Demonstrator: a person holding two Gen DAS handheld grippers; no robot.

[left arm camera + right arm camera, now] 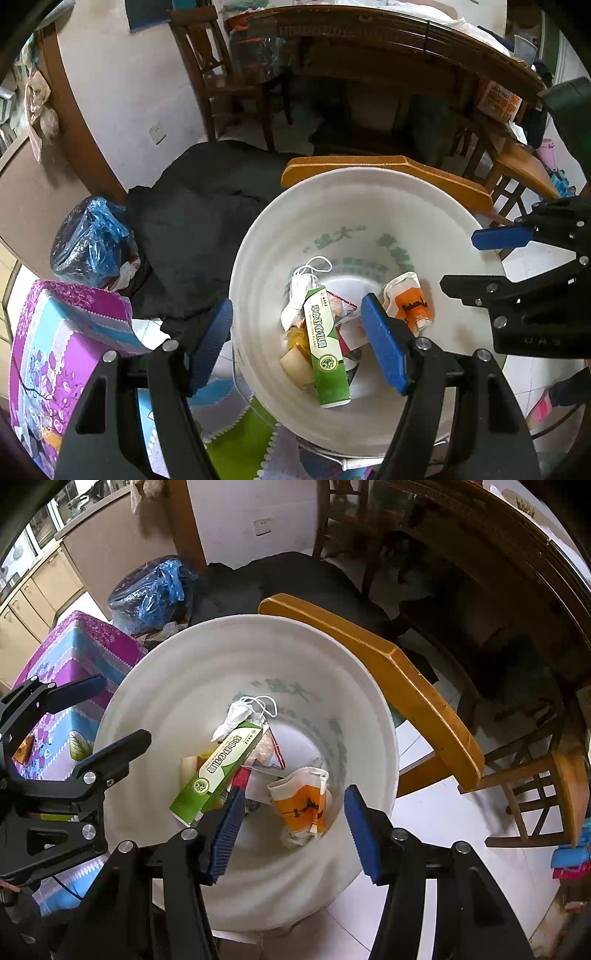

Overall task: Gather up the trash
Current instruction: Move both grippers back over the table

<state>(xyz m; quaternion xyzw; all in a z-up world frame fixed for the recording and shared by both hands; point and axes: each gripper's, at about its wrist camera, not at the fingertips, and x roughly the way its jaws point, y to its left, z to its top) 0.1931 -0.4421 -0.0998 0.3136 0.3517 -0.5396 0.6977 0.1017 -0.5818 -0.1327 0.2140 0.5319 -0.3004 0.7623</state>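
Left tool (295,343) spread wide, empty, over white bucket (177,672); right tool (293,827) likewise agape, empty, nearer orange pouch (301,805). Green carton (218,771) directly below both, long axis slanted; crumpled mask (236,716) and wrappers beside it inside
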